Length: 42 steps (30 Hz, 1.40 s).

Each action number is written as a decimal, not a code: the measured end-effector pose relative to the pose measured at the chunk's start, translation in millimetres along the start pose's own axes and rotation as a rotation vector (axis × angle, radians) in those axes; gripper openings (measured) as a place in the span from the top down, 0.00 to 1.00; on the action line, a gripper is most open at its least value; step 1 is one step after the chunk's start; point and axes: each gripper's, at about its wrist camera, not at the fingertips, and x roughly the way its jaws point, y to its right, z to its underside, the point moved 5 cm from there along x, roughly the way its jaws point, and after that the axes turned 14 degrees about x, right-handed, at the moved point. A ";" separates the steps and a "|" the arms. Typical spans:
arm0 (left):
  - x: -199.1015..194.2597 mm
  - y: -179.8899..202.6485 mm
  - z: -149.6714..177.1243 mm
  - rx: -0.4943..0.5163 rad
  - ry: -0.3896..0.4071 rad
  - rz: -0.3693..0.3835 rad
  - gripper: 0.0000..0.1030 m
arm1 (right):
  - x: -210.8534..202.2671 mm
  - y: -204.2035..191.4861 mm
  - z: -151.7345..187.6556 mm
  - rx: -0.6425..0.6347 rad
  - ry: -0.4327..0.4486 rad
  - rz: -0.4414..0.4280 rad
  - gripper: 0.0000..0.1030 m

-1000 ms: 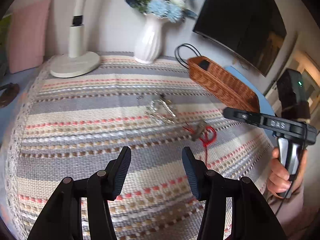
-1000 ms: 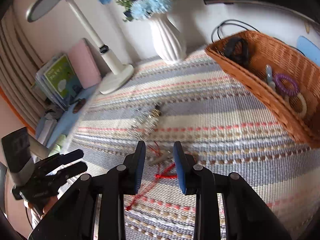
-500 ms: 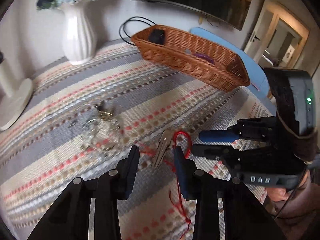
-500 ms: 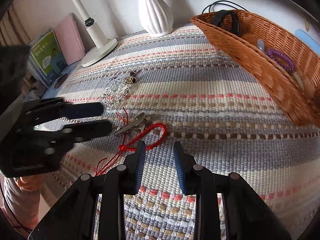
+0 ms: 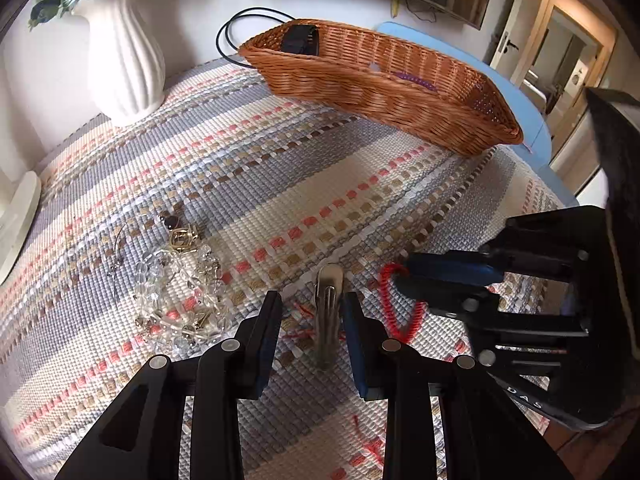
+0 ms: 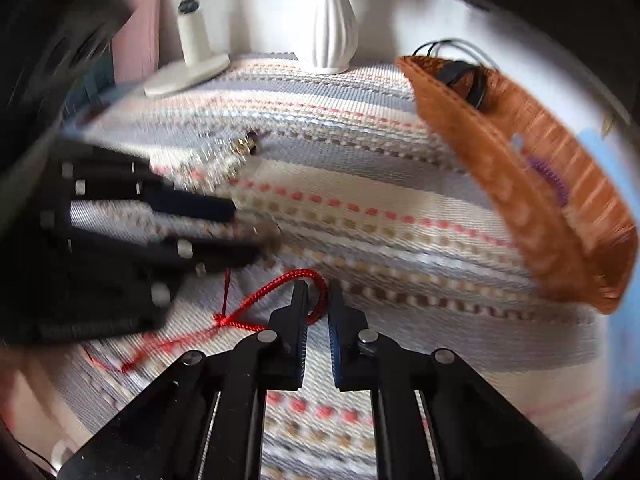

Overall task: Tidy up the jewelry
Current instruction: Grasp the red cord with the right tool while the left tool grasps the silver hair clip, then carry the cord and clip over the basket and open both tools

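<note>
**Both grippers low over the striped cloth, at the hair clip and the red cord**

In the left wrist view, the left gripper (image 5: 310, 314) is in the lower middle of the frame. Its jaws are apart, and the metal hair clip (image 5: 329, 312) lies flat on the striped cloth (image 5: 280, 168) between them. The pictures do not show that either finger touches the clip. Just right of the clip lies the loop of the red cord (image 5: 394, 304). The right gripper (image 5: 404, 278) comes in from the right edge of this frame, and its tips are at the top of the loop.

In the right wrist view, which is blurred, the right gripper (image 6: 316, 300) is in the lower middle. Its jaws stand a little apart, and the loop of the red cord (image 6: 280, 284) curves around the tip of the left finger. I cannot tell if they pinch it. The cord's tail runs to the lower left of the frame.

Left of the clip, in the left wrist view, is a pile of clear bead jewelry (image 5: 176, 292). The wicker basket (image 5: 384, 92) stands in the upper middle to right, with a dark object and a purple item inside. The white vase (image 5: 124, 56) is in the upper left.
</note>
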 end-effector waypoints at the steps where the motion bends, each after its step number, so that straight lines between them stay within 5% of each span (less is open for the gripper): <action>1: 0.6 1.9 -1.3 0.009 -0.001 -0.003 0.70 | -2.8 2.7 4.1 -0.010 0.006 0.016 0.91; 6: 6.7 13.1 -9.9 0.041 -0.006 -0.038 0.70 | -10.2 18.6 12.6 -0.001 0.022 0.039 0.91; 8: 7.9 16.8 -13.9 0.049 -0.005 -0.078 0.82 | -9.9 15.3 13.5 -0.014 0.025 0.050 0.97; 10: 1.0 17.0 -14.9 0.037 0.010 -0.119 0.84 | -12.3 11.5 15.0 -0.021 0.009 0.027 0.97; 14: -34.1 2.8 -13.6 -0.048 0.091 -0.088 0.84 | -35.9 16.0 9.4 0.055 -0.004 -0.168 0.97; 19: -86.7 -19.2 -21.6 -0.168 0.217 -0.076 0.84 | -73.1 25.8 -10.2 0.102 0.050 -0.284 0.97; 23: -123.0 -32.2 -33.5 -0.233 0.319 -0.047 0.84 | -105.3 48.8 -36.1 0.137 0.145 -0.237 0.97; 29: -134.4 -29.4 -86.0 -0.172 0.364 -0.037 0.84 | -128.0 113.6 -94.1 0.263 0.295 -0.064 0.97; 42: -19.8 -12.7 -204.8 -0.153 0.342 0.104 0.84 | -48.8 228.0 -141.0 0.583 0.289 0.000 0.97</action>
